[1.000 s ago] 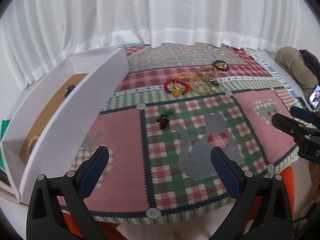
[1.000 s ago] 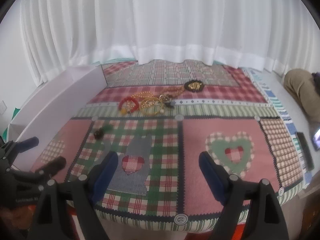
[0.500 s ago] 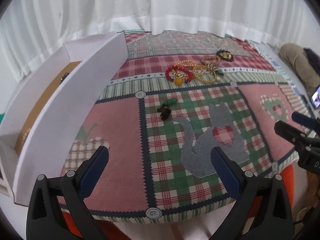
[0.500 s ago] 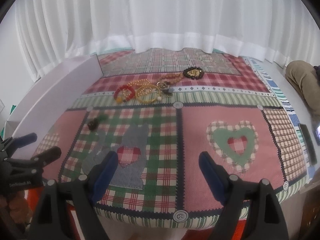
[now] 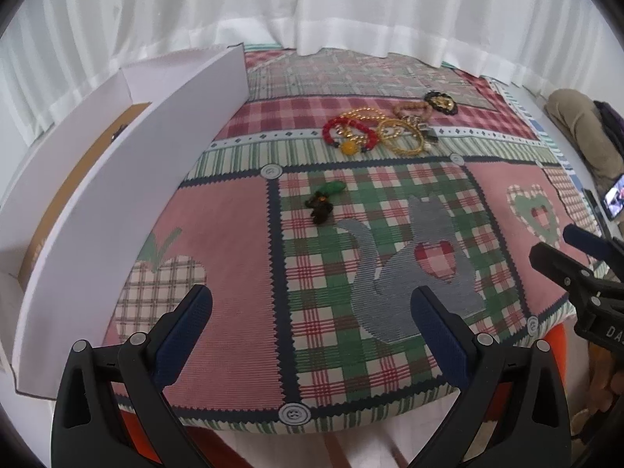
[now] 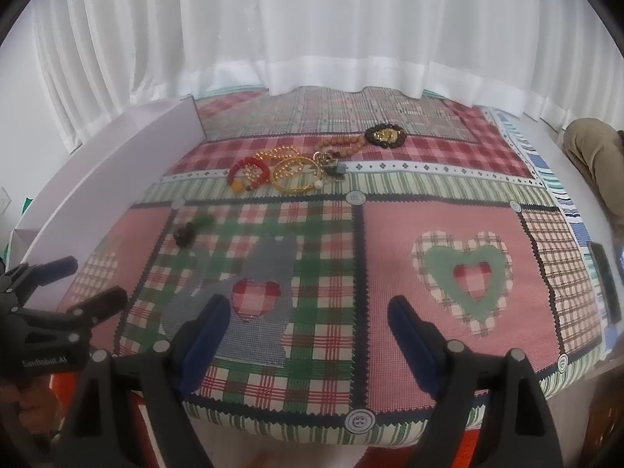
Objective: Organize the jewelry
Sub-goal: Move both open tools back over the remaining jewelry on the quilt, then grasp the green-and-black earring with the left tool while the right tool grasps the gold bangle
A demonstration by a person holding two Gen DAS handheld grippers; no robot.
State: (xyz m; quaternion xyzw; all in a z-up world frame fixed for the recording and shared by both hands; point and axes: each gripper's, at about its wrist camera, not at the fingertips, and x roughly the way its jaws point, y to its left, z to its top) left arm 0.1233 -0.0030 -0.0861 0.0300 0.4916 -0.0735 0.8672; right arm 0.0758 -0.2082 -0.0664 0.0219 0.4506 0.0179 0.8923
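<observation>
Now both grippers are hovering over the near edge of the patchwork cloth [image 5: 234, 241], the left gripper [image 5: 312, 323] and right gripper [image 6: 304, 325] each holding its jaws wide apart and gripping nothing. Well ahead, a red bead bracelet [image 5: 349, 132] and gold bangle [image 5: 401, 136] are lying tangled together, a green-and-dark charm [image 5: 323, 199] sitting nearer, beside the white box [image 5: 128, 202].

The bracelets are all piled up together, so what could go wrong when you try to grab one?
The red bead bracelet, gold chain and gold bangle overlap, so lifting one might drag the others along. The small dark charm lies flat on the patchwork cloth; the open left gripper fingers could pinch fabric instead. The white box wall stands tall, so a dangling piece might snag its edge.
</observation>
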